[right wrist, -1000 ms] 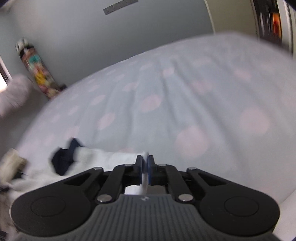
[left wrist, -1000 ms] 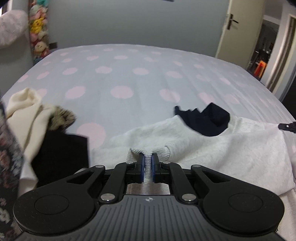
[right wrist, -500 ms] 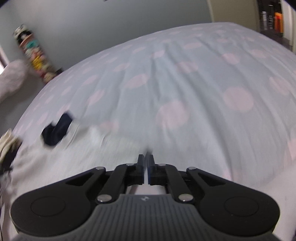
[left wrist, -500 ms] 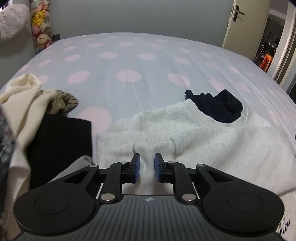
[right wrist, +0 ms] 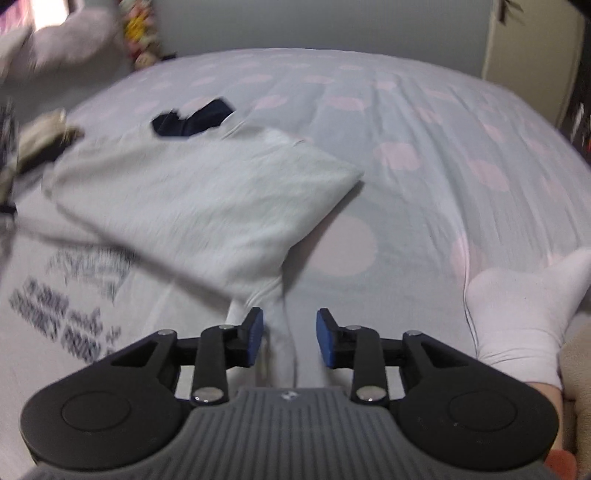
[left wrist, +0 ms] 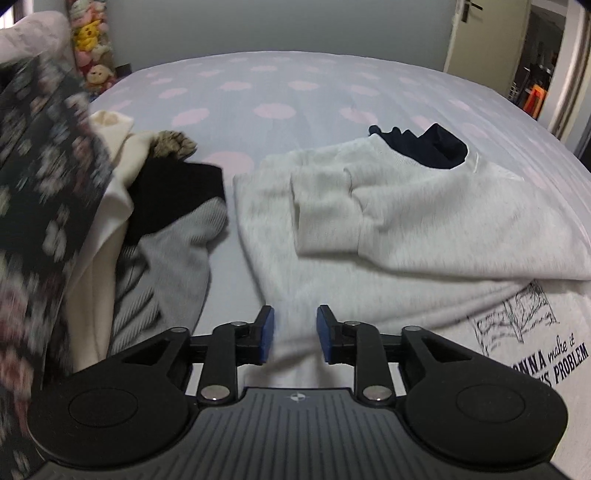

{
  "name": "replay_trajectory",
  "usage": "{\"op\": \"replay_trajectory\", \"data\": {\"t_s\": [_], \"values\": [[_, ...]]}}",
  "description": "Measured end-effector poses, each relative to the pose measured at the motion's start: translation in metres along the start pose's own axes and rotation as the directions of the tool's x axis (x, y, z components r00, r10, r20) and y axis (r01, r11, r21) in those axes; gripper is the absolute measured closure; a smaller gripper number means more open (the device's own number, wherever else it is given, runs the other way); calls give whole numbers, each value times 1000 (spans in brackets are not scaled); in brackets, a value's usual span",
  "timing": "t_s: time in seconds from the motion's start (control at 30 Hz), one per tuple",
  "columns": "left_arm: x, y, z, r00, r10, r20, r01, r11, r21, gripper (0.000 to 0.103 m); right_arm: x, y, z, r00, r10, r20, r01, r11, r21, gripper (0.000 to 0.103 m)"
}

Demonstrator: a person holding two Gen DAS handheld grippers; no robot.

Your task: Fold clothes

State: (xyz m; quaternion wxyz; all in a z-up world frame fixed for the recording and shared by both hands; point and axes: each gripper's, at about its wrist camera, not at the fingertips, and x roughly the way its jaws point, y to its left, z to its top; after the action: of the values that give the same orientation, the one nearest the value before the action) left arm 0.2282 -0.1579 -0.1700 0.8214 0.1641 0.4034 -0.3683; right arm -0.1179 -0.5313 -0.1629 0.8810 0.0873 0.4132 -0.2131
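Left gripper: jaws opening, blue pads apart, nothing pinched; pale fleece of the sweatshirt lies under the gap, pads not pressing it. Right gripper: jaws also opening, pads apart, a narrow strip of the same sweatshirt passes below the gap, unpinched.

Sweatshirt sits on the polka-dot bedsheet, centre to right in the left wrist view. Light grey, fuzzy knit, ribbed cuff on the sleeve folded across the body. Dark navy collar lining shows at the far end. Black printed drawing and lettering on the near right; cut off by the frame edge, only "make it" and "PROBLEM" are fully legible.

Right wrist view is motion-blurred: print unreadable there, garment edges smeared.

Left of the sweatshirt, a pile of other clothes: cream fabric, black fabric, grey ribbed knit, a brown furry trim. How many garments, cannot tell. Dark floral cloth at the far left, blurred and cut off.

Near right in the right wrist view, a foot in a white sock, partly out of frame.

Plush toys stand in the far left corner; a door at the far right, partly cropped.
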Motion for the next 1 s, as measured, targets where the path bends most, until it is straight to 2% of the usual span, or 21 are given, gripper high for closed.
{"op": "replay_trajectory", "data": {"t_s": [0.1, 0.27, 0.3, 0.33, 0.37, 0.5, 0.57, 0.67, 0.87, 1.0], "values": [[-4, 3, -16, 1000, -1, -5, 0, 999, -45, 75, 6, 20, -5, 998, -55, 14, 56, 994, -93, 68], [-8, 5, -38, 1000, 5, -11, -6, 996, -84, 75, 19, 39, 2, 991, -105, 85, 114, 988, -106, 69], [-8, 6, -41, 1000, 7, -10, -8, 996, -92, 75, 22, 40, 2, 990, -113, 87, 122, 987, -101, 72], [-9, 6, -43, 1000, 8, -9, -8, 995, -101, 75, 24, 42, 2, 989, -121, 89, 130, 987, -95, 83], [-9, 7, -45, 1000, 6, -7, -6, 994, -110, 75, 25, 42, 2, 987, -128, 92, 136, 987, -88, 87], [-9, 8, -49, 1000, 0, -9, -1, 992, -122, 75, 11, 35, 1, 973, -186, 136, 194, 980, -47, 92], [-8, 8, -50, 1000, -1, -8, 0, 992, -128, 75, 10, 21, 1, 971, -214, 109, 214, 977, 19, 93], [-6, 8, -51, 1000, -3, -6, 2, 991, -136, 75, 23, -1, -5, 986, -167, 29, 161, 976, 145, 93], [-6, 12, -50, 1000, -15, -10, 14, 989, -147, 75, 30, -15, -12, 996, -91, -19, 93, 969, 230, 92], [-9, 12, -48, 1000, -16, -23, 13, 990, -140, 75, 18, -29, -17, 998, -41, -44, 53, 946, 320, 84]]}}
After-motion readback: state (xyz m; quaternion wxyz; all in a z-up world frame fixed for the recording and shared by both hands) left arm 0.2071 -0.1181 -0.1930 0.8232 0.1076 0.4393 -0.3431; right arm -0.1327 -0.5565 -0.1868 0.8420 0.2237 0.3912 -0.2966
